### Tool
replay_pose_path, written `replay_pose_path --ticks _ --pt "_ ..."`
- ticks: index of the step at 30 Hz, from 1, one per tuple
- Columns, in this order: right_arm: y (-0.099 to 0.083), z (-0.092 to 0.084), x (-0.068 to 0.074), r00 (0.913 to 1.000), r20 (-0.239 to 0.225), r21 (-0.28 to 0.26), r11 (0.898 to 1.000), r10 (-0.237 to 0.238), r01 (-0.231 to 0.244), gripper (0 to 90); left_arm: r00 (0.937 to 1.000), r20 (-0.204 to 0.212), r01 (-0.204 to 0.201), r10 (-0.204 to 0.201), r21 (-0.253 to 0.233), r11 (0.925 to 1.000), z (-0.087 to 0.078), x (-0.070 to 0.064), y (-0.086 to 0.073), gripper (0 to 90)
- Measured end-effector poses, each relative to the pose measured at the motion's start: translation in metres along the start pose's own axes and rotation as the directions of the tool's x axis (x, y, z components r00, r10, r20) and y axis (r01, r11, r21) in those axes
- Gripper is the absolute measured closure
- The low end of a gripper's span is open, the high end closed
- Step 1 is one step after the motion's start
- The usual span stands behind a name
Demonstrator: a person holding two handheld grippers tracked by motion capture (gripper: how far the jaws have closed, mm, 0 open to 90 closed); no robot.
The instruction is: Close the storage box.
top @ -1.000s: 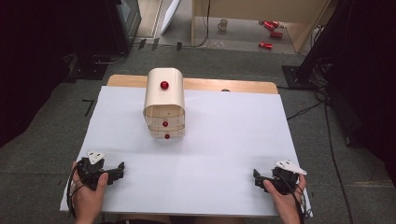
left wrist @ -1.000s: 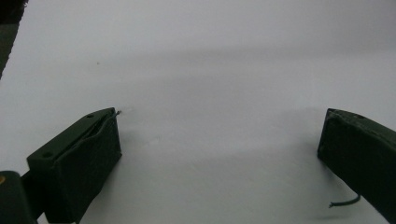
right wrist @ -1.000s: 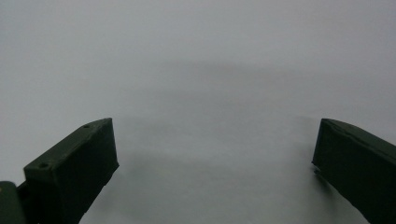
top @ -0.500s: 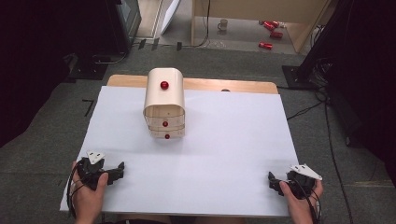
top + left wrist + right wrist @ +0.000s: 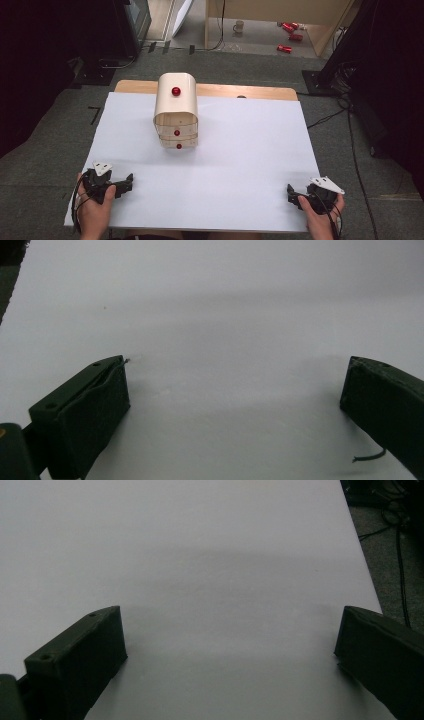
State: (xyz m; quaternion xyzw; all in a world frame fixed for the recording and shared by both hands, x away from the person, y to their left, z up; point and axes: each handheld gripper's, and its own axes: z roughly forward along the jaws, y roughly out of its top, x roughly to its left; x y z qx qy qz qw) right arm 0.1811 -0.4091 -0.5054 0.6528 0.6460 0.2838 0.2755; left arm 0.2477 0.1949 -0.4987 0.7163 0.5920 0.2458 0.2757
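High view: we are holding the left gripper (image 5: 125, 181) and the right gripper (image 5: 292, 194) low over the near corners of the white table (image 5: 250, 150), each with its jaws spread wide and nothing between them. The wooden drawer cabinet (image 5: 176, 111) with red knobs is standing well ahead of both, forward and to the right of the left gripper, forward and far to the left of the right one.
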Motion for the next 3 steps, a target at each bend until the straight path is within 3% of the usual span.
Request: replay_pose_path --ticks 3 --pt "0.0 0.0 0.0 1.0 0.0 0.0 1.0 0.0 0.0 0.0 1.0 0.0 0.0 0.0 0.0 1.0 0.0 0.0 0.0 0.0"
